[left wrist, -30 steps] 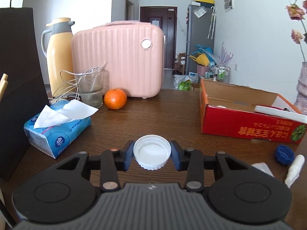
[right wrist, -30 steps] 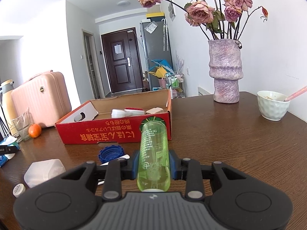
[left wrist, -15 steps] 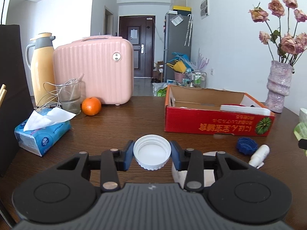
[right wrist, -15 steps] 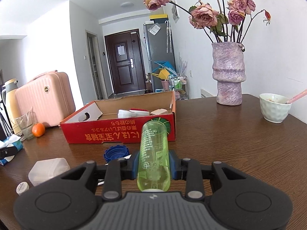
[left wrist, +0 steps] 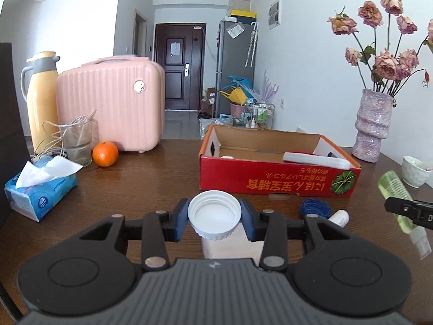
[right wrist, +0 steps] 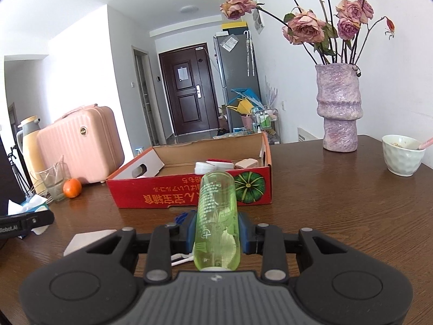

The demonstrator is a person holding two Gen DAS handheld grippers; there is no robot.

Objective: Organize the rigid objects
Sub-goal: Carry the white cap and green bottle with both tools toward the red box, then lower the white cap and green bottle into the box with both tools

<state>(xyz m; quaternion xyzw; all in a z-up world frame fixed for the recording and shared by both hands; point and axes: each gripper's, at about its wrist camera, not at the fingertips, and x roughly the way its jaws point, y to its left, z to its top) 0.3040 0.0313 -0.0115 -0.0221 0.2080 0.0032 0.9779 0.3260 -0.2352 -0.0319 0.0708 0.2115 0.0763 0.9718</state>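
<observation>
My left gripper is shut on a white screw cap, held above the brown table with its hollow side facing the camera. A green translucent bottle lies lengthwise in my right gripper, which is shut on it; the same bottle shows at the right edge of the left wrist view. Ahead stands an open red cardboard box holding a few white and beige items. A blue cap, a small white bottle and a white container lie on the table before the box.
At back left stand a pink case, a yellow thermos, a glass, an orange and a blue tissue pack. On the right are a vase of dried roses and a white bowl.
The left gripper has swung to the right with the cap, bringing the red box, the vase and the right gripper into its view. The right gripper has edged a little closer to the box.
</observation>
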